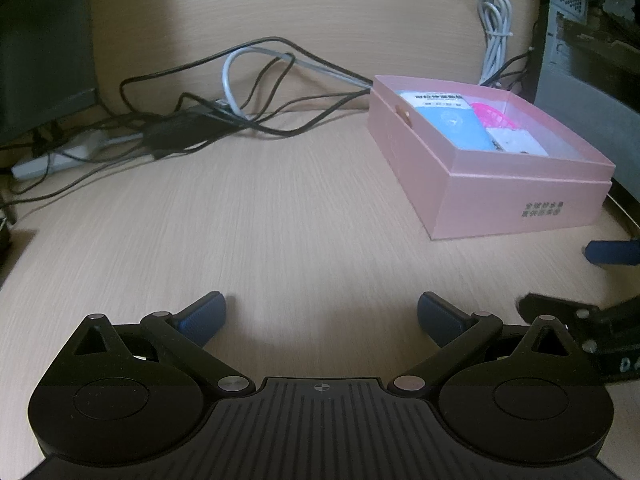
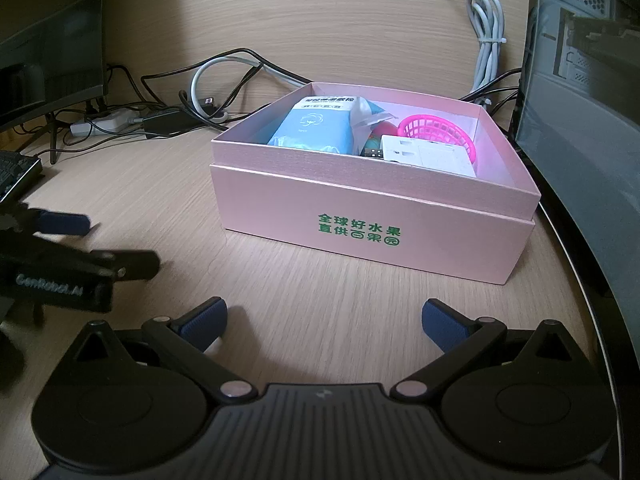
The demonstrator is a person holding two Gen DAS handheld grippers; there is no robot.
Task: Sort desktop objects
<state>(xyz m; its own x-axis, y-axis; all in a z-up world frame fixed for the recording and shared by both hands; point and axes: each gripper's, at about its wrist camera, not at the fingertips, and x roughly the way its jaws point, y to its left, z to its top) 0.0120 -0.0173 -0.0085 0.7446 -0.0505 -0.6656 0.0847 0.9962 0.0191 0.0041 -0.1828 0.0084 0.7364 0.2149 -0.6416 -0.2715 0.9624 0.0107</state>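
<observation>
Nearest the pink box (image 2: 372, 236), on its front side: right gripper (image 2: 324, 322) spread wide, nothing between the blue pads, low over the desk (image 2: 280, 292). Left of the box: left gripper (image 1: 322, 318) likewise wide apart and empty (seen from the right view as a dark, blurred shape at the left edge (image 2: 64, 240)). Inside the box, clear only from the right view: blue tissue pack (image 2: 316, 126), pink basket (image 2: 436, 132), white block (image 2: 428, 156) leaning against the basket. From the left view only a slanted glimpse of these. Behind the box: tangled black cables (image 1: 192, 120), a bundled grey cable (image 2: 486, 40). Right of the box: a computer case (image 2: 580, 100).
</observation>
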